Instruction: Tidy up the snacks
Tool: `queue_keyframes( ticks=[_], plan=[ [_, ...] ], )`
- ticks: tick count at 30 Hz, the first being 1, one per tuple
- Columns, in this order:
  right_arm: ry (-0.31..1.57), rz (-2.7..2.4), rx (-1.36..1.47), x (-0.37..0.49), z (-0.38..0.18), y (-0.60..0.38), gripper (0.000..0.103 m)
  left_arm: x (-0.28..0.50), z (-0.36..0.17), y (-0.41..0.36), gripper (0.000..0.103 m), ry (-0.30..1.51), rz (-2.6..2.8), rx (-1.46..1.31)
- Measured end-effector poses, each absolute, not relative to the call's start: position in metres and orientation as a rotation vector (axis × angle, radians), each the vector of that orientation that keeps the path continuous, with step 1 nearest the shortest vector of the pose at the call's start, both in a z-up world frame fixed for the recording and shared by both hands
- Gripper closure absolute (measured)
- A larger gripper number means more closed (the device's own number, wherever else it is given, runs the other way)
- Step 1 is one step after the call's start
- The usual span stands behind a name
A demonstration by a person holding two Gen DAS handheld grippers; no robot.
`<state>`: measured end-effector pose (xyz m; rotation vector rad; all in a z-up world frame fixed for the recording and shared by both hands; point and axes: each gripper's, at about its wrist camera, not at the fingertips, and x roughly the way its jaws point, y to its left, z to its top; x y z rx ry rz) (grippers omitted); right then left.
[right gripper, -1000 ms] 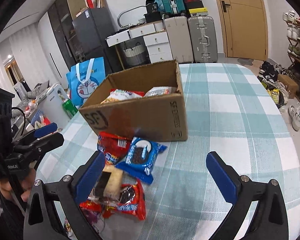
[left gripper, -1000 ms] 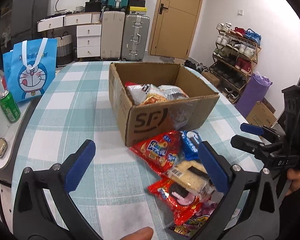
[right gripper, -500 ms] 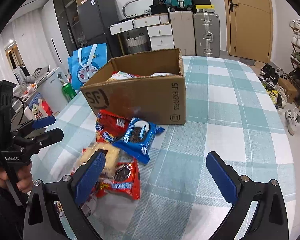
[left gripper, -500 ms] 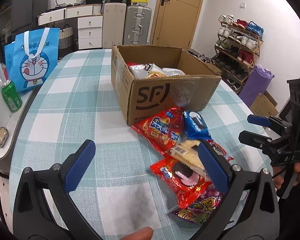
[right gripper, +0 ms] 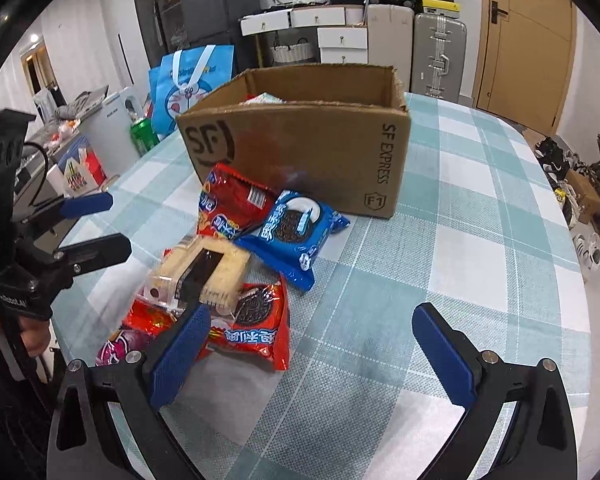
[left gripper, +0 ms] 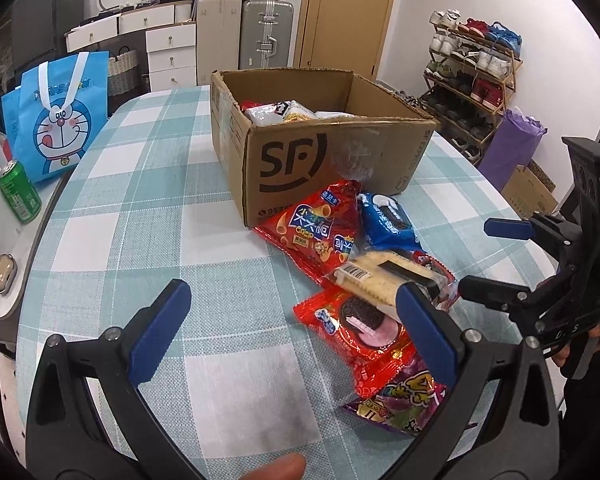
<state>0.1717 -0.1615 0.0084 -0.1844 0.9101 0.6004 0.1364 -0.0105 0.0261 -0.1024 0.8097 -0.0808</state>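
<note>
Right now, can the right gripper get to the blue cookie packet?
Probably yes. The right gripper is open and empty, and the blue cookie packet lies on top at the pile's edge, in front of the cardboard box, with bare tablecloth between them.

Snack packets (left gripper: pixel 352 280) piled on table (left gripper: pixel 140 208) before cardboard box (left gripper: pixel 332 160)

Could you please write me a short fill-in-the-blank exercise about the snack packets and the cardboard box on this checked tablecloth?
1. The brown cardboard box is printed with the letters ____.
2. The blue cookie packet lies ____ the box, on the tablecloth.
3. The left gripper and right gripper are both ____, holding nothing.
4. The clear-wrapped beige cracker pack rests on top of ____ packets.

Missing words: SF; outside; open; red
</note>
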Motion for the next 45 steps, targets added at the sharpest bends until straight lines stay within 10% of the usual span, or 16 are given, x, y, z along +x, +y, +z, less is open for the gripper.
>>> queue_keyframes(
  ticks=[45],
  plan=[
    [0.972,0.547,-0.277,0.186,-0.024,-0.157,0.001,0.145,0.010,-0.013,0.001,0.845,-0.088,-0.086]
  ],
)
